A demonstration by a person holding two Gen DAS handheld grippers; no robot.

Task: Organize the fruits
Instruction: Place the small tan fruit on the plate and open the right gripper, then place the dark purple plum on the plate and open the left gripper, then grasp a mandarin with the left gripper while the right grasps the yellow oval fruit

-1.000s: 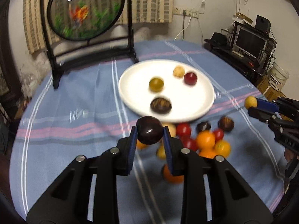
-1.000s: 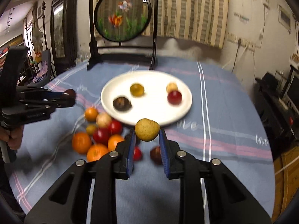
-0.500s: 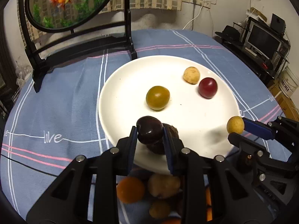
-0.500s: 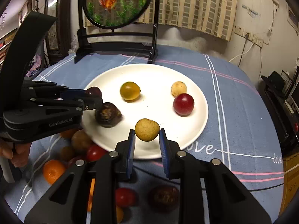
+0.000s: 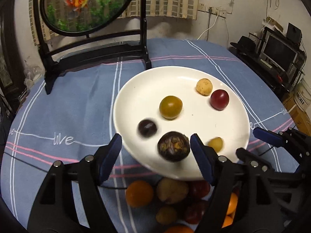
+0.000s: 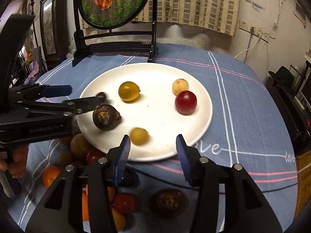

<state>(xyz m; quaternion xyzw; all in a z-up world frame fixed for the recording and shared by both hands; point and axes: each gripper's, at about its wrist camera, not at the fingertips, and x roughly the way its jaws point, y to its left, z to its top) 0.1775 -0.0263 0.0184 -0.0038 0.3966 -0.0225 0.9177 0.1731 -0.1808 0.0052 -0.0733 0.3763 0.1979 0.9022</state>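
Note:
A white plate [image 5: 147, 85] [image 6: 155, 71] holds several fruits. My left gripper [image 5: 156, 156] is open over the plate's near rim; a small dark fruit [image 5: 147, 127] lies blurred on the plate just ahead of it, beside a big dark brown fruit [image 5: 173, 146]. My right gripper [image 6: 153, 155] is open at the plate's near edge; a small yellow fruit [image 6: 139, 136] lies blurred on the plate by its left finger. An olive fruit [image 6: 128, 90], a pale fruit [image 6: 180, 86] and a red fruit [image 6: 185, 102] also lie on the plate.
A pile of orange, red and brown fruits [image 5: 155, 196] [image 6: 77, 151] lies on the blue cloth in front of the plate. A dark fruit [image 6: 170, 202] lies alone under my right gripper. A black-framed round fish screen [image 5: 87, 5] stands behind the plate.
Both grippers have opened. The dark fruit has dropped from my left gripper onto the plate and the yellow fruit from my right gripper onto the plate.

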